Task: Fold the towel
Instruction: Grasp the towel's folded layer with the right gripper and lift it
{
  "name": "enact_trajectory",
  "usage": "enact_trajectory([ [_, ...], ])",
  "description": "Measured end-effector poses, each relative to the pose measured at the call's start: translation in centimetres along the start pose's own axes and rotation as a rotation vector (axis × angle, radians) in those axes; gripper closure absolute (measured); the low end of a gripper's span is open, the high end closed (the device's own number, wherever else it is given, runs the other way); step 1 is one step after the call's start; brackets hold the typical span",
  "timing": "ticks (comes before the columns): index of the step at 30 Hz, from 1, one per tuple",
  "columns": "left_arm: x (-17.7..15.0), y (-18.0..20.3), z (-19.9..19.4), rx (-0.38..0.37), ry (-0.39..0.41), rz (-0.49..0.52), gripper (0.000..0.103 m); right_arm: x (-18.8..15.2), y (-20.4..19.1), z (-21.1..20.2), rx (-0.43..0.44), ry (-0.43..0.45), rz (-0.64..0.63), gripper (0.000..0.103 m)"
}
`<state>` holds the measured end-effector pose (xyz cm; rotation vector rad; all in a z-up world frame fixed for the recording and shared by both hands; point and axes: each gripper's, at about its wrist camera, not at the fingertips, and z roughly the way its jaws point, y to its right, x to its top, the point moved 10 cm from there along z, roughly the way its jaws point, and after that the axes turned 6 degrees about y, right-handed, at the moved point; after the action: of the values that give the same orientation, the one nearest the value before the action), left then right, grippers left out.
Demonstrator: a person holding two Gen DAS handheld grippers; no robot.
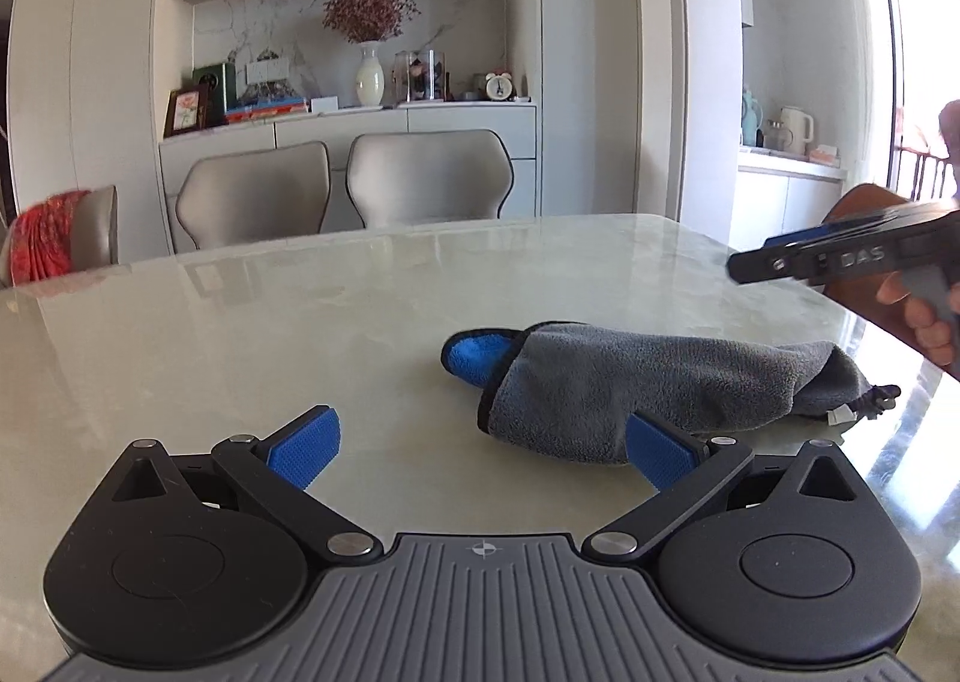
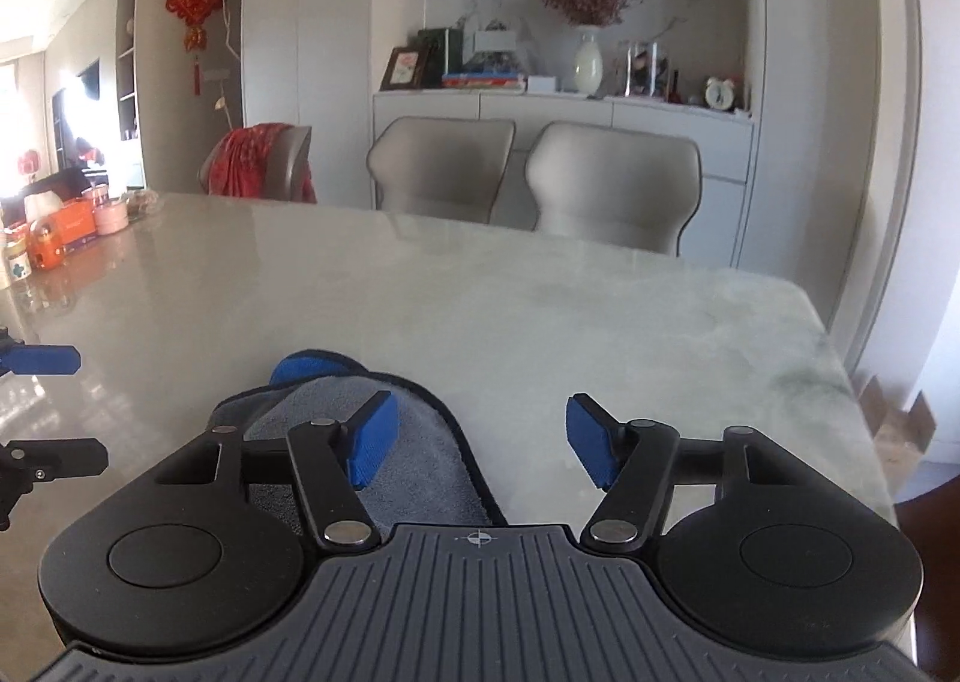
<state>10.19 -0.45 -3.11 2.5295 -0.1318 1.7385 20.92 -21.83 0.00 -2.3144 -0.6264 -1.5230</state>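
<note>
Holding both tongs clear of the towel [image 1: 654, 382], which lies bunched on the table [image 1: 240, 334], grey side out, blue lining poking from one end. My left tongs [image 1: 480, 451] hover low just beside it, jaws wide apart, nothing held. My right tongs [image 2: 480, 439] hang above its other end, jaws apart, empty too. Judging by the lump, folding isn't done; I'm between grasps. Next move: pinch an edge or corner cleanly, one layer only, then flatten and fold over.

chairs [image 1: 342, 184]: two pale ones I see behind the table's [image 1: 240, 322] far edge
vase [image 1: 369, 75]: on the sideboard [image 1: 420, 123], holding dried flowers
jars [image 2: 36, 244]: table's far left corner
</note>
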Motion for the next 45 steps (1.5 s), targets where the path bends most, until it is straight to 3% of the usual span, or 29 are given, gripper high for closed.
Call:
enact_trajectory([
  [7,-0.7,-0.2,0.3,-0.028,-0.027,-0.001,0.0,-2.5,0.2,5.1,-0.017,-0.175,-0.105,0.045],
  [13,-0.5,-0.5,0.2,-0.031,-0.025,-0.015,0.0,-4.2,-0.7,5.9,0.024,-0.231,-0.108,0.042],
  [19,-0.4,-0.8,0.2,-0.027,-0.026,-0.03,0.0,-4.9,-0.5,5.8,0.053,-0.272,-0.015,0.042],
  [22,-0.5,-0.8,0.3,-0.027,-0.03,-0.026,0.0,-5.1,-0.6,5.6,0.054,-0.255,-0.004,0.043],
  [23,-0.4,-0.8,0.4,-0.026,-0.032,-0.025,0.0,-5.0,-0.5,5.6,0.056,-0.25,-0.003,0.049],
  [24,-0.4,-0.8,0.5,-0.026,-0.032,-0.025,0.0,-5.0,-0.8,5.4,0.067,-0.238,-0.01,0.065],
  [26,-0.5,-0.8,0.5,-0.026,-0.034,-0.027,0.0,-5.0,-2.0,5.0,0.101,-0.22,-0.053,0.085],
  [30,-0.5,-1.0,0.5,-0.025,-0.033,-0.03,0.0,-4.9,-3.6,4.3,0.095,-0.217,-0.133,0.096],
  [36,0.0,-1.1,0.1,-0.034,-0.009,-0.028,0.0,-2.6,-6.0,0.5,0.121,-0.121,-0.206,0.098],
  [42,0.8,-0.8,-1.5,-0.095,0.029,-0.014,0.0,0.1,-11.3,-6.0,0.222,0.002,-0.3,0.098],
  [45,0.7,-0.9,-2.5,-0.106,0.034,0.011,0.0,-0.4,-13.8,-8.2,0.262,0.013,-0.354,0.098],
])
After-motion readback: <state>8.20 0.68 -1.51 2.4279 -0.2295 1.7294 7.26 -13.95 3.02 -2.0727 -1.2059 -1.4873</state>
